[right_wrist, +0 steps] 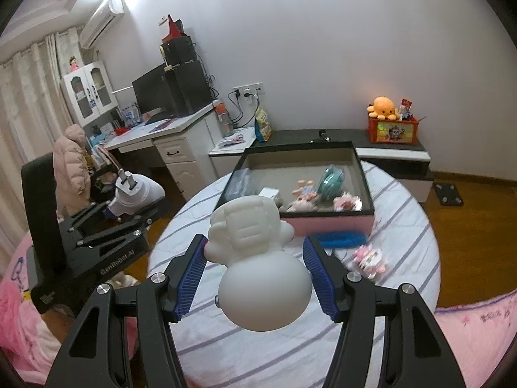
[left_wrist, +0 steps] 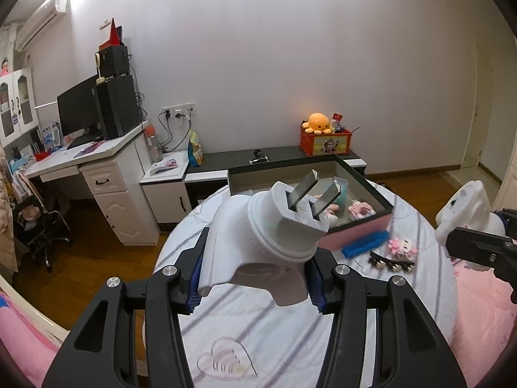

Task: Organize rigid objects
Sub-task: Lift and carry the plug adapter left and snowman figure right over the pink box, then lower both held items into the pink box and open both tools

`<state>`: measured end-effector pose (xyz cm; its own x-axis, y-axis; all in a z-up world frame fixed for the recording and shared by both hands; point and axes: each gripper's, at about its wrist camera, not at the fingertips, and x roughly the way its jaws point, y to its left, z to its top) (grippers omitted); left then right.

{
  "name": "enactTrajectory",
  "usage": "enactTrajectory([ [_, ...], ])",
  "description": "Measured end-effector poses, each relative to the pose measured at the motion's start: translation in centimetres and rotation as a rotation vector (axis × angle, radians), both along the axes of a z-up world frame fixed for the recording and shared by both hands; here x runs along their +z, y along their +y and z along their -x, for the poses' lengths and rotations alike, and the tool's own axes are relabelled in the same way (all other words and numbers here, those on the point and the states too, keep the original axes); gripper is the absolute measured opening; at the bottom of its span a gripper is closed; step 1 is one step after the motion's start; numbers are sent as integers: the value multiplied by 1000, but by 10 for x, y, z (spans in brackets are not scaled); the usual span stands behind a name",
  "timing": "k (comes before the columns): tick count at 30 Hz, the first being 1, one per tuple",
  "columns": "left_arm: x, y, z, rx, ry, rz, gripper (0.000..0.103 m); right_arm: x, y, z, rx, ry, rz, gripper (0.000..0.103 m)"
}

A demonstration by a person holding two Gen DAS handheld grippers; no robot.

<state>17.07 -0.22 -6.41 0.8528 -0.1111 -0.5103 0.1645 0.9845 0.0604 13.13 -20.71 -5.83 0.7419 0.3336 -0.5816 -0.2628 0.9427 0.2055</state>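
Note:
My left gripper (left_wrist: pixel 258 252) is shut on a big white plug-shaped object (left_wrist: pixel 274 226) with two metal prongs, held in the air above the striped round table (left_wrist: pixel 258 339). My right gripper (right_wrist: pixel 253 244) is shut on a white figurine (right_wrist: pixel 258 258), its round head toward the camera. Both hover in front of an open pink box with a black rim (right_wrist: pixel 323 228) that holds several small toys. In the right wrist view the left gripper (right_wrist: pixel 129 211) and its plug (right_wrist: pixel 132 192) show at far left. The left wrist view has the right gripper (left_wrist: pixel 475 245) and figurine (left_wrist: pixel 465 210) at far right.
Beside the box's near wall lie a blue comb (right_wrist: pixel 339 238), a pink toy (right_wrist: pixel 368 258) and a black hair clip (left_wrist: pixel 391 263). Pink bedding (right_wrist: pixel 478 333) borders the table. Behind stand a white desk (left_wrist: pixel 106 158), a low dark cabinet (left_wrist: pixel 258 158) and an office chair (left_wrist: pixel 42 226).

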Motion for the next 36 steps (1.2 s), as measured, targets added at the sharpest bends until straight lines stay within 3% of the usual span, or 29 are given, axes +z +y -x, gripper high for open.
enactTrajectory([
  [19, -23, -35, -141, -34, 109, -69, 52, -23, -23, -147, -5, 63, -17, 63],
  [36, -62, -48, -263, -88, 348, -91, 52, -79, -25, -282, 11, 341, -41, 63],
])
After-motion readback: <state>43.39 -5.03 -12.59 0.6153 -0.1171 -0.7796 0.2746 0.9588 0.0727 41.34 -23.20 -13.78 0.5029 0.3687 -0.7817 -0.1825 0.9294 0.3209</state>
